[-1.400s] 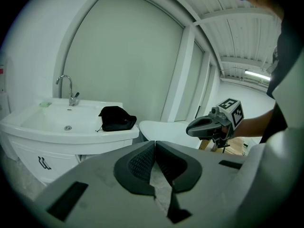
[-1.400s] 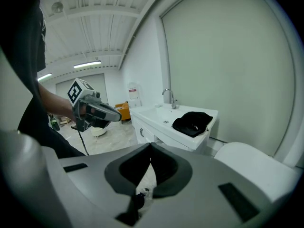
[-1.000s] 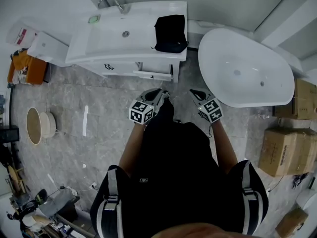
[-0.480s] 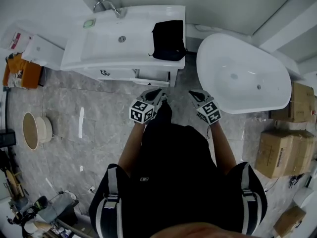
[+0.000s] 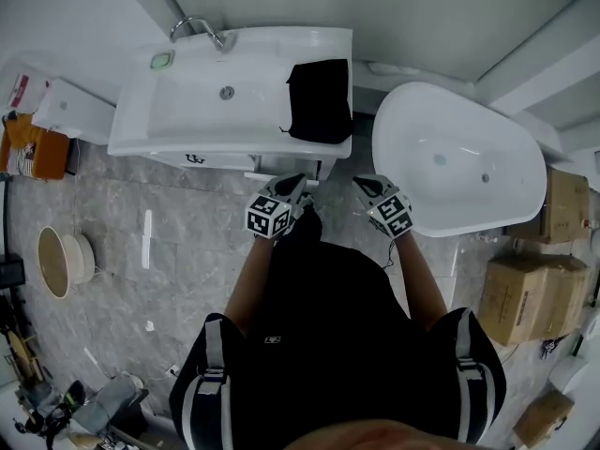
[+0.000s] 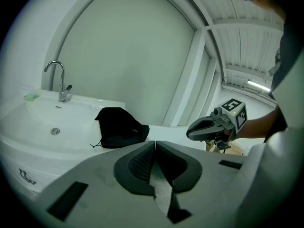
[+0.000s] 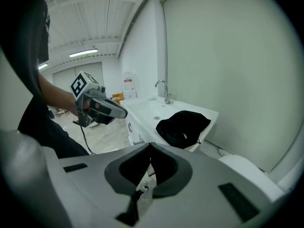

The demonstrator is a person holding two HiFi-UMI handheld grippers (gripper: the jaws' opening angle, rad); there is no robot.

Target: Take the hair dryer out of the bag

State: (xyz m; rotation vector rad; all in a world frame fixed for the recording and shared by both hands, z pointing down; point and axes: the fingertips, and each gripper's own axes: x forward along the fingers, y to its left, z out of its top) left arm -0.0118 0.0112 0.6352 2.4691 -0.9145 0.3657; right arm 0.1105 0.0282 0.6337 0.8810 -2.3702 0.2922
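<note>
A black drawstring bag (image 5: 319,101) lies closed on the right end of the white washbasin counter (image 5: 187,129); the left gripper view has the bag (image 6: 121,133) left of centre, and in the right gripper view the bag (image 7: 183,127) sits at the counter's end. The hair dryer is hidden. My left gripper (image 5: 302,182) is shut and empty, just short of the counter's front edge. Beside it, my right gripper (image 5: 357,183) is shut and empty too. Each gripper view shows its own gripper (image 6: 154,143) (image 7: 150,145) with jaws closed, bag ahead.
A white bathtub (image 5: 459,162) stands right of the counter. A chrome tap (image 5: 192,28) and a green soap (image 5: 161,61) are at the basin's back. Cardboard boxes (image 5: 525,298) line the right side. A round basket (image 5: 58,262) and cluttered gear sit on the marble floor at left.
Both grippers and the person have moved forward toward the washbasin counter; the bag and basin now sit closer in the head view. The jaws stayed shut.
</note>
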